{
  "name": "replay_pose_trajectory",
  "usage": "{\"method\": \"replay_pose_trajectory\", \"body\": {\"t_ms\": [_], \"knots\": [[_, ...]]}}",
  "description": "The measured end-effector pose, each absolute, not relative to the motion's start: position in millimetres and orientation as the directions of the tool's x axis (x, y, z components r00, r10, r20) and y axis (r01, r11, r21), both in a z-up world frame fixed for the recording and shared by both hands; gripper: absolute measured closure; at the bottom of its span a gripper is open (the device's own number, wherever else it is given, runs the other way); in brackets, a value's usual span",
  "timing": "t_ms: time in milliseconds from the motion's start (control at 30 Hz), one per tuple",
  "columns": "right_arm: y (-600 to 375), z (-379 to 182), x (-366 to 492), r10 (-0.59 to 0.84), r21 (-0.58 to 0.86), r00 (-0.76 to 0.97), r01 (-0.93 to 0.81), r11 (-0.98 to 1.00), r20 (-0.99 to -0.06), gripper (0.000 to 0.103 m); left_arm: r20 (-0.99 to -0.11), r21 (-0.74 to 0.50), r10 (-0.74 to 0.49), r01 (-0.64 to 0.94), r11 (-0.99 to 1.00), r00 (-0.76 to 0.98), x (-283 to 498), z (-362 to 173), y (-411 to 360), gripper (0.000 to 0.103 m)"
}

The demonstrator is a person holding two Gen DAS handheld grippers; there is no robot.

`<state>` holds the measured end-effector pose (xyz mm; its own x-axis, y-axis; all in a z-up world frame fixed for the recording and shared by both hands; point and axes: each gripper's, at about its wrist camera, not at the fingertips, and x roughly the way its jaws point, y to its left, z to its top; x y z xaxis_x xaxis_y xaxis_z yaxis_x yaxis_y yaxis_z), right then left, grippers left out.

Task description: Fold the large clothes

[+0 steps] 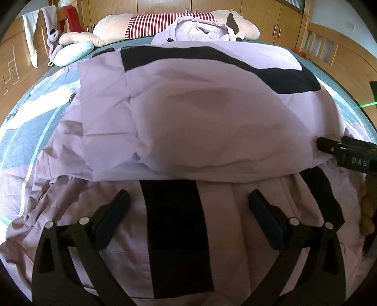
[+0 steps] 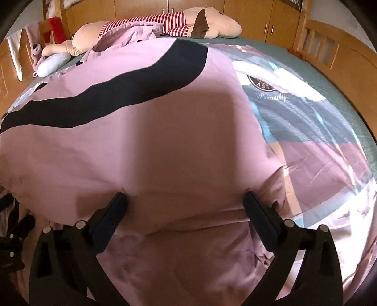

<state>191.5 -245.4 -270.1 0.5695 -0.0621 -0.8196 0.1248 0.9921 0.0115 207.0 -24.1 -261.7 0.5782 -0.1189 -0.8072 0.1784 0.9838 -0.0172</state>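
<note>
Lilac padded coat point(image 1: 188, 113) with black bands spread mid-bed, partly folded, left gripper point(image 1: 188, 202) spread wide over its near hem, right gripper point(image 2: 185, 200) spread wide against the folded edge, striped plush toy point(image 1: 165, 21) and blue neck pillow point(image 1: 70, 53) at the bed's far edge.

Bed point(image 2: 329, 77): printed bedspread point(image 2: 306, 117) over its right side. At the head edge, a large plush toy point(image 1: 113, 30) in a red-striped top; light blue neck pillow point(image 1: 73, 53) at the head-left corner. Wooden wardrobe doors point(image 1: 271, 14) behind.
</note>
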Motion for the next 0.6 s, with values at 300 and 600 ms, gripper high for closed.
{"method": "replay_pose_trajectory", "body": {"t_ms": [300,600], "knots": [[-239.8,-254.6,181.0,-0.062,0.029,0.645,0.129,0.991,-0.762,0.001,-0.727,0.068,0.004,0.067,0.995,0.687,169.0,-217.0,11.4,0.002],[-190.4,-257.5,174.9,0.014,-0.054,0.68,-0.079,0.995,-0.733,0.001,-0.818,0.106,0.154,-0.118,0.987,0.554,194.4,-237.2,76.6,0.002]]}}
